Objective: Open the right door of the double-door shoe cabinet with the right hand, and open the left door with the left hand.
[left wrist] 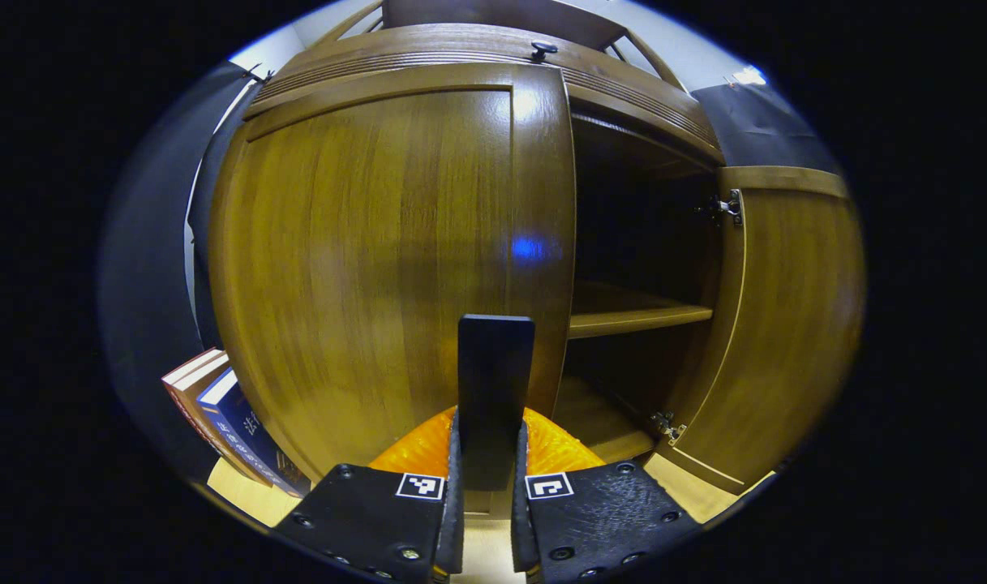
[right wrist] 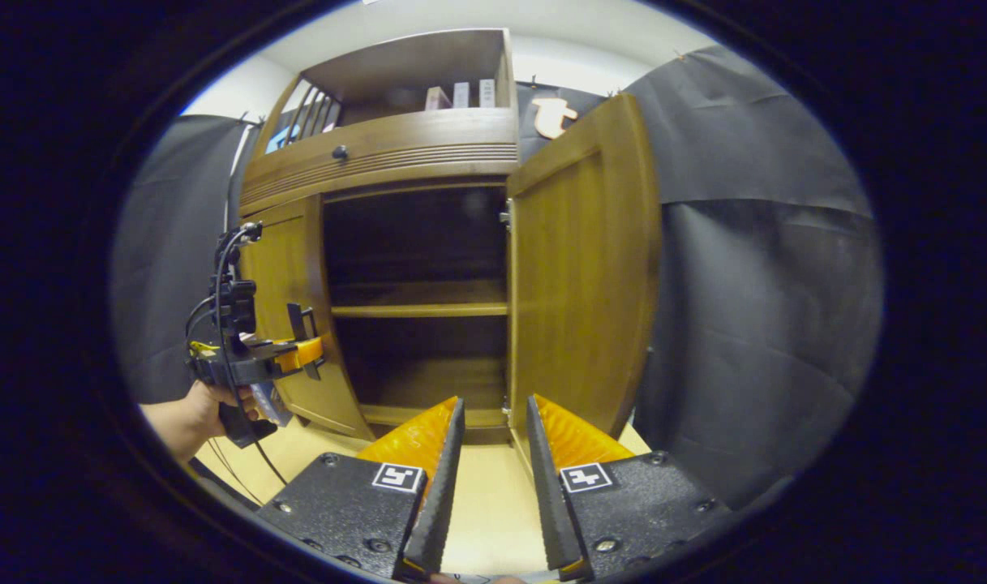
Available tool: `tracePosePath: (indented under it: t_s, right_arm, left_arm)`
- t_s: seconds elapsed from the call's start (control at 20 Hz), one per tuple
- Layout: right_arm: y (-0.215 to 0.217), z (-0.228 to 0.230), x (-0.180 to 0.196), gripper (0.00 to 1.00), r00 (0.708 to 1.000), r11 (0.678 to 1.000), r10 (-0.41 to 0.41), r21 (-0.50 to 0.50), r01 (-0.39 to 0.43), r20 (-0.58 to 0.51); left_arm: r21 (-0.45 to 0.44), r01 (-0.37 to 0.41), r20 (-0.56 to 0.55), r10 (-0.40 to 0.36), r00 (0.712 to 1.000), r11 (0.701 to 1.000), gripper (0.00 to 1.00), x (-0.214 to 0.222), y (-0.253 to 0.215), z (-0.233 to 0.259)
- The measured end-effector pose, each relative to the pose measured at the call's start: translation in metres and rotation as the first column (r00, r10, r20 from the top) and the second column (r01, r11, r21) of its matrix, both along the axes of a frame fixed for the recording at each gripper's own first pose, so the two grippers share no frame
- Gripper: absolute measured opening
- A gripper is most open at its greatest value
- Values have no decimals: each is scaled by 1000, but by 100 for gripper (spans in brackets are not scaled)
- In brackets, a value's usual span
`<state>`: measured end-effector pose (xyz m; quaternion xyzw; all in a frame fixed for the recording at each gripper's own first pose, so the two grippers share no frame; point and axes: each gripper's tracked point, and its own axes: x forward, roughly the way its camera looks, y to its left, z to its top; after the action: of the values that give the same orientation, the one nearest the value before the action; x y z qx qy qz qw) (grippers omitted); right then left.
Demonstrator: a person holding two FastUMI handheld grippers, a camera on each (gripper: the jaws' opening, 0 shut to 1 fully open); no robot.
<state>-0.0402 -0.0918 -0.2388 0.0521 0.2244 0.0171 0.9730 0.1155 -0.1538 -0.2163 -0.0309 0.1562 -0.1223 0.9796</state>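
Observation:
The wooden shoe cabinet [right wrist: 396, 146] stands straight ahead in both views. Its right door [right wrist: 582, 268] is swung wide open, and the dark inside with a shelf [right wrist: 418, 309] shows. The left door [left wrist: 363, 259] lies across its opening. A black upright handle [left wrist: 495, 357] on that door sits between my left gripper's [left wrist: 493, 418] orange fingers, which are shut on it. The right gripper view also shows the left gripper [right wrist: 302, 353] at the left door's [right wrist: 286, 268] edge, held by a hand [right wrist: 189, 418]. My right gripper [right wrist: 495, 405] hangs open in front of the cabinet, holding nothing.
Books [left wrist: 217, 414] lean beside the cabinet's left side on the pale wooden floor [right wrist: 485, 495]. A drawer with a dark knob [right wrist: 340, 152] runs above the doors, and more books [right wrist: 461, 95] stand on the upper shelf. Black cloth wall [right wrist: 753, 284] lies right of the open door.

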Motion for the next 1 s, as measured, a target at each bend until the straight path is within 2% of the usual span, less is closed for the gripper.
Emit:
tracePosePath:
  t_s: [0.1, 0.15, 0.25, 0.35, 0.4, 0.6, 0.65, 1.0]
  right_arm:
    - [5, -1, -1, 49, 1000, 999, 30, 16, -30, 2]
    - [9, -1, -2, 52, 999, 999, 43, 27, -43, 0]
    - [14, 0, -4, 65, 998, 997, 64, 45, -64, -3]
    - [11, -3, -6, 65, 997, 996, 76, 44, -76, -3]
    - [12, -3, -5, 62, 997, 996, 81, 41, -81, -2]
    - [13, -4, -7, 65, 994, 993, 110, 42, -110, -5]
    - [14, -5, -8, 61, 993, 992, 122, 42, -121, -7]
    - [21, -6, -8, 63, 984, 983, 179, 51, -178, 1]
  left_arm:
    - [-11, -4, -3, 4, 1000, 1000, 22, -7, 3, 1]
    - [-12, -4, -3, 4, 1000, 1000, 22, -11, 5, 2]
    - [-11, -5, -2, 5, 1000, 1000, 22, -18, 7, 4]
    - [-13, -9, -5, 9, 1000, 1000, 22, -25, 10, 6]
    - [-16, -14, -9, 14, 1000, 1000, 22, -29, 11, 6]
    - [-16, -19, -14, 18, 1000, 1000, 22, -45, 21, 9]
    - [-14, -18, -15, 18, 1000, 1000, 22, -50, 23, 9]
    - [-11, -31, -18, 31, 999, 999, 22, -78, 46, 13]
